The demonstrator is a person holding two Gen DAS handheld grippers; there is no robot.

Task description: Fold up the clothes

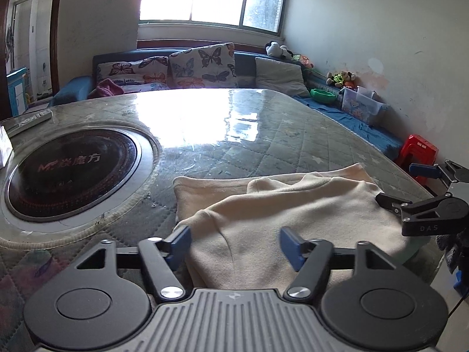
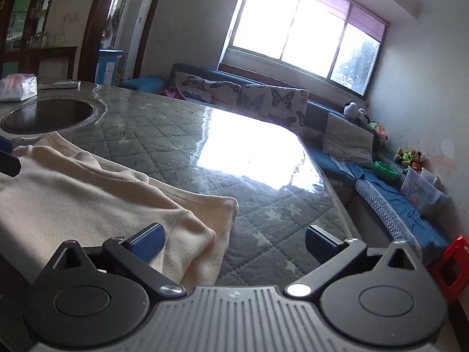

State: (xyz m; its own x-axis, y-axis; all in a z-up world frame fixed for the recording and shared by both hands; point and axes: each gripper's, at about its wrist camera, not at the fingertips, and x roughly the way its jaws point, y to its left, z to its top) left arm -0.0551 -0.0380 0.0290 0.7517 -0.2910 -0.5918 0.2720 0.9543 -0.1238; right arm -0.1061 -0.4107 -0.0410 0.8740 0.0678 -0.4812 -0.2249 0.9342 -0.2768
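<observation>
A cream garment (image 1: 293, 214) lies partly folded on the near right part of the table (image 1: 228, 143). It also shows in the right wrist view (image 2: 88, 202). My left gripper (image 1: 234, 243) is open, its blue pads either side of the garment's near left edge, holding nothing. My right gripper (image 2: 234, 243) is open over the garment's near right corner and bare table. It shows at the right of the left wrist view (image 1: 404, 184), open beside the garment's right edge.
A round black cooktop (image 1: 70, 173) is set into the table at left, with a remote (image 1: 29, 120) and a tissue pack (image 2: 17, 88) beyond. A sofa with butterfly cushions (image 1: 202, 64) lines the far side. A red stool (image 1: 419, 152) stands at right.
</observation>
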